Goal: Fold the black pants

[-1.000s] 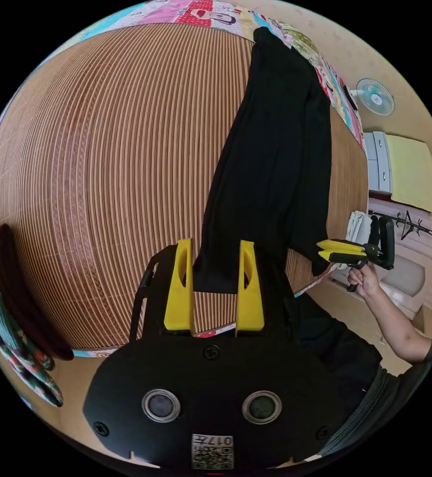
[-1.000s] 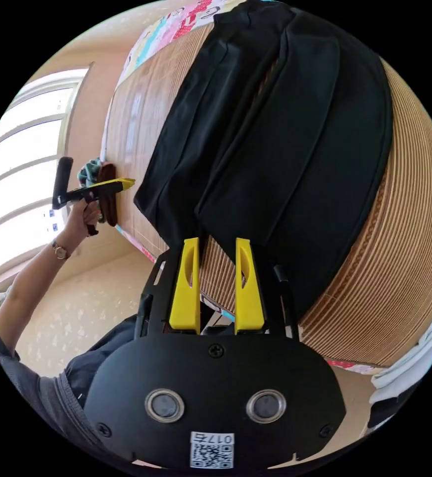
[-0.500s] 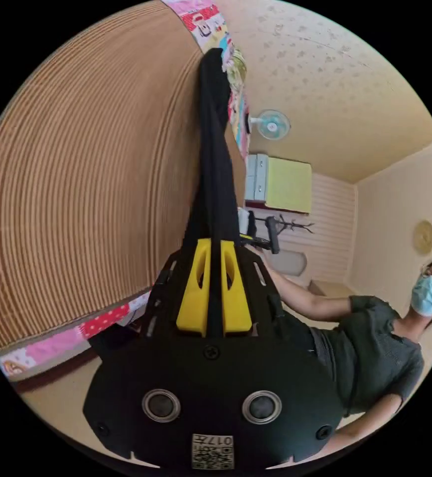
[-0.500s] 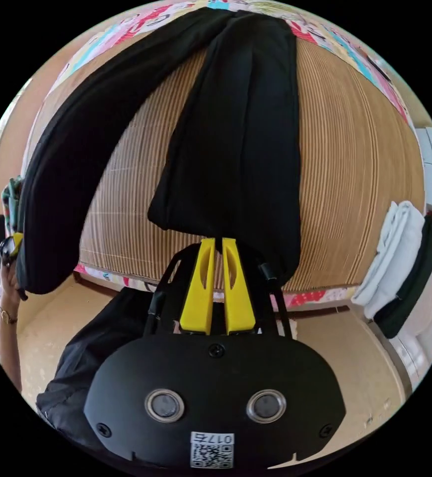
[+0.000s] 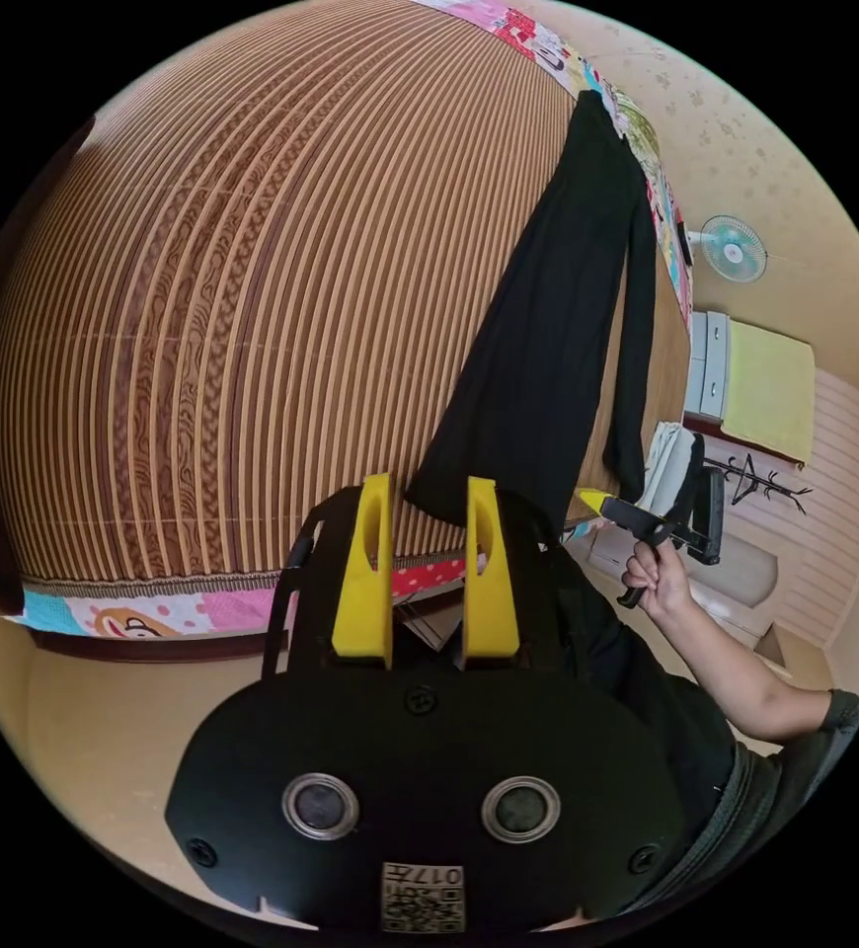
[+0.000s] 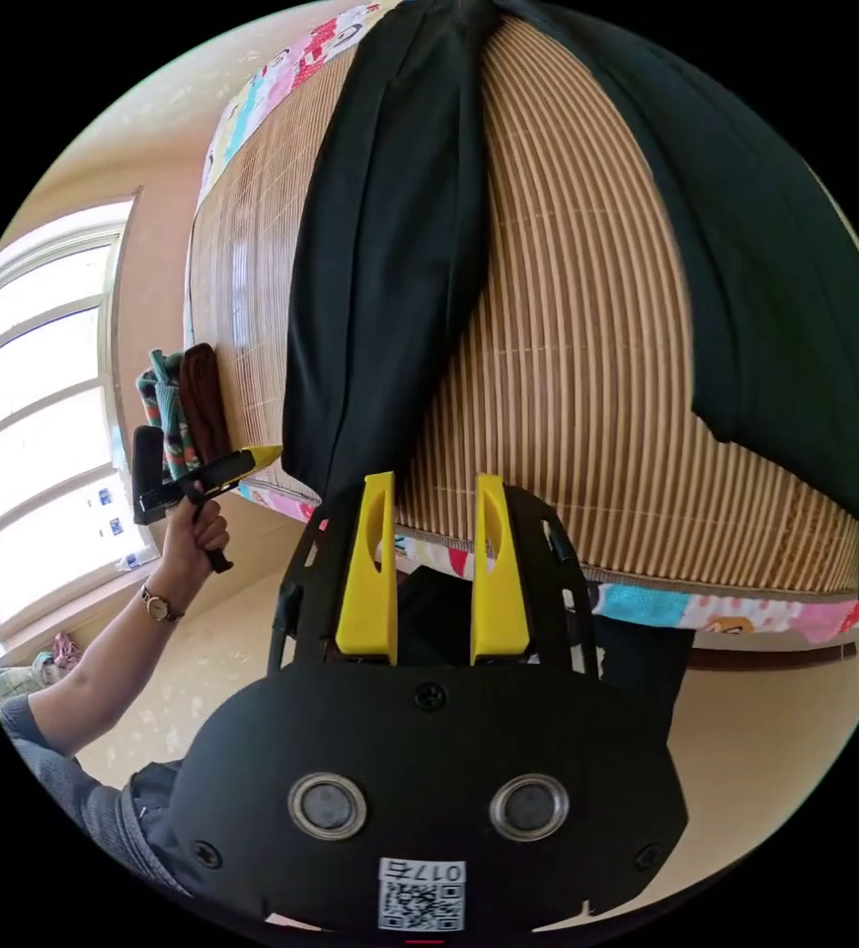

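Note:
The black pants (image 5: 558,326) lie flat on the bamboo mat (image 5: 232,296), their two legs spread apart in a V. In the left gripper view my left gripper (image 5: 429,484) is open at the bed's edge, and one leg's hem lies just past its tips. A hand holds my right gripper (image 5: 637,515) near the other leg's hem. In the right gripper view my right gripper (image 6: 434,479) is open with nothing between its jaws, over the mat between the two legs of the pants (image 6: 380,276). The left gripper (image 6: 207,474) is held beside the nearer hem.
The mat (image 6: 587,326) covers a bed with a patchwork quilt (image 5: 193,612) at its edge. Folded clothes (image 6: 188,395) sit at the bed's side by a window (image 6: 35,395). A white folded pile (image 5: 671,459), drawers (image 5: 711,360) and a fan (image 5: 733,249) stand beyond.
Half a second ago each gripper was shut on a pant leg held up off the mat. Both have let go, and the legs now lie apart on the mat.

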Action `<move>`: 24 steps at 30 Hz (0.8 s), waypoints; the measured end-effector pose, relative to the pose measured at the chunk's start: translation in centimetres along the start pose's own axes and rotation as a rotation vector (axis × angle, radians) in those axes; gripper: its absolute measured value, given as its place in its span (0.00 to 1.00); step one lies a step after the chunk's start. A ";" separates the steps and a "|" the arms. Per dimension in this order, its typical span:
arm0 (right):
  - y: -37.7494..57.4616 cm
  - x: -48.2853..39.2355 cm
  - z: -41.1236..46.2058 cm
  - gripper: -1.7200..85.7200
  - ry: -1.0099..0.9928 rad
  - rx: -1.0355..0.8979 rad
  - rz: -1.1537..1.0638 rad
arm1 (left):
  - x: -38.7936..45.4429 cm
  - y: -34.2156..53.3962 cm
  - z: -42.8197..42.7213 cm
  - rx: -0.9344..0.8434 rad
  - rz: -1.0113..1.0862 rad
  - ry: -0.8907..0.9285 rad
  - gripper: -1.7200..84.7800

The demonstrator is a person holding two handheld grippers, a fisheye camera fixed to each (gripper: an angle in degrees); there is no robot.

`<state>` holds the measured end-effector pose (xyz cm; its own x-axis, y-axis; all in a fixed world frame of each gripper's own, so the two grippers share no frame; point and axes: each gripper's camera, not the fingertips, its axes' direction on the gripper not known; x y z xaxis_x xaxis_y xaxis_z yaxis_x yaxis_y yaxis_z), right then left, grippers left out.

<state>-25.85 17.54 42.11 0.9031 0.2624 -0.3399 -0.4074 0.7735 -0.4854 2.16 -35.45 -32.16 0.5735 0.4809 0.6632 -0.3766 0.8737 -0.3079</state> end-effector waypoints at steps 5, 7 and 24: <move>-0.2 0.7 0.7 0.07 0.162 -0.059 -0.032 | -1.7 0.2 2.1 -0.132 -0.009 0.055 0.09; 0.7 1.0 0.3 0.06 0.004 -0.090 -0.152 | -1.6 0.7 2.3 -0.155 0.027 0.085 0.08; 9.6 16.7 7.0 0.19 -1.036 0.313 0.438 | -8.5 10.4 -1.0 0.129 -0.274 0.381 0.02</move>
<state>-13.75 33.37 37.40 0.4311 0.7756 0.4610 -0.7908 0.5708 -0.2210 -5.91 -30.40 -41.67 0.8807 0.2482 0.4034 -0.2480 0.9673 -0.0537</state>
